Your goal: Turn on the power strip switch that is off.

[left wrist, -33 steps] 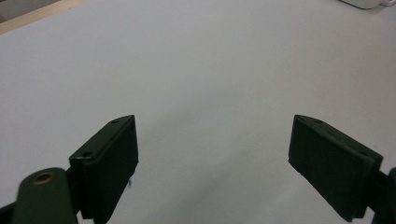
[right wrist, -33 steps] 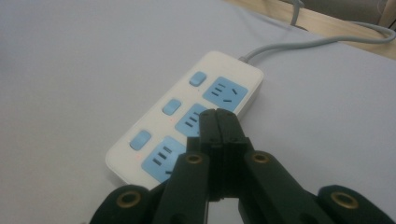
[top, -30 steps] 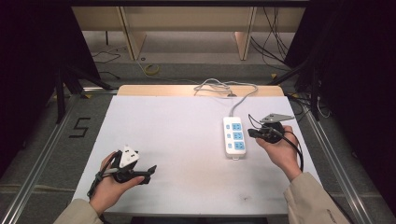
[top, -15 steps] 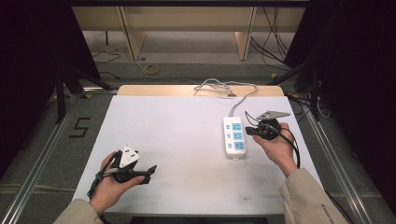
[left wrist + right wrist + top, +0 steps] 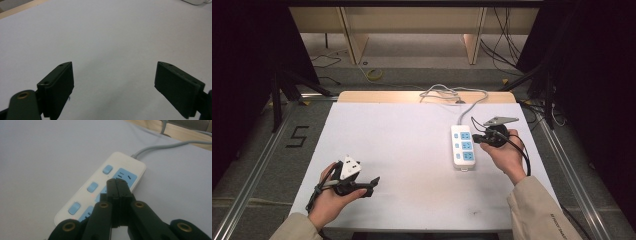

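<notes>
2 hand-held grippers: my right hand-held gripper [image 5: 117, 185] hovers clenched over the power strip [image 5: 100, 188], my left hand-held gripper [image 5: 113, 86] spread wide above the surface [image 5: 402, 135].

Beige sleeves [image 5: 539, 212] cover both forearms. Each gripper [image 5: 117, 185] is black, with flat rectangular fingers [image 5: 58, 86] (brass-coloured rivets at the pivots) and a trailing black cable [image 5: 522, 152].

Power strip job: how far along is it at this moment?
Early. Done: right claw is shut, poised over the power strip near its blue switches. In hand: probably pressing one; contact is unclear. Left: any press itself. Left claw is open above the table.
</notes>
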{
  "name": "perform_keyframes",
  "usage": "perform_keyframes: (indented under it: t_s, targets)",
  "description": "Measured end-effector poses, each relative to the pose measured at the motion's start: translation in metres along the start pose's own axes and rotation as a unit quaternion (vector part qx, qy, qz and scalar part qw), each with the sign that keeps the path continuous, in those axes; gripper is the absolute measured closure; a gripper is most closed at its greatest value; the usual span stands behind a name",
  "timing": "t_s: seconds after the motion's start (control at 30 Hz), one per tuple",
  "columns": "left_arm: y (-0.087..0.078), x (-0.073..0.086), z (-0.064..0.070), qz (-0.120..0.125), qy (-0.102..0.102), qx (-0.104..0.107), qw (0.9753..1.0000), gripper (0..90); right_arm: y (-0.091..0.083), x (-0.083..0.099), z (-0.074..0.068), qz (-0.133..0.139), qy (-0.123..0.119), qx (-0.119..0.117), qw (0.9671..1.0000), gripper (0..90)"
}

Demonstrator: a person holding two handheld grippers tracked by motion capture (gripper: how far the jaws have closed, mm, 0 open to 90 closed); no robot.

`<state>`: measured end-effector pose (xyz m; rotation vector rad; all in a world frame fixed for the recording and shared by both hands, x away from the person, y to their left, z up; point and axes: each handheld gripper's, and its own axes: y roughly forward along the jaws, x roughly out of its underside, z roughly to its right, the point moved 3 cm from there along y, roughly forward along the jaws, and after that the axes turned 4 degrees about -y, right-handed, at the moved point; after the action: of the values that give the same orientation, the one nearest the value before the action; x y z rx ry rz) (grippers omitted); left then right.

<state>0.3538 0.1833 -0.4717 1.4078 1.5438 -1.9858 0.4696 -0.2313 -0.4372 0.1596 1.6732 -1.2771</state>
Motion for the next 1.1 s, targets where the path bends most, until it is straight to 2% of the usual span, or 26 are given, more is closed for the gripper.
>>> perform_keyframes:
  t_s: [1.1]
  targets:
    - [0.001, 0.0, 0.001, -0.001, -0.001, 0.002, 1.0, 15.3, 0.015, -0.016, -0.004, -0.009, -0.006, -0.001, 0.9999, 90.0]
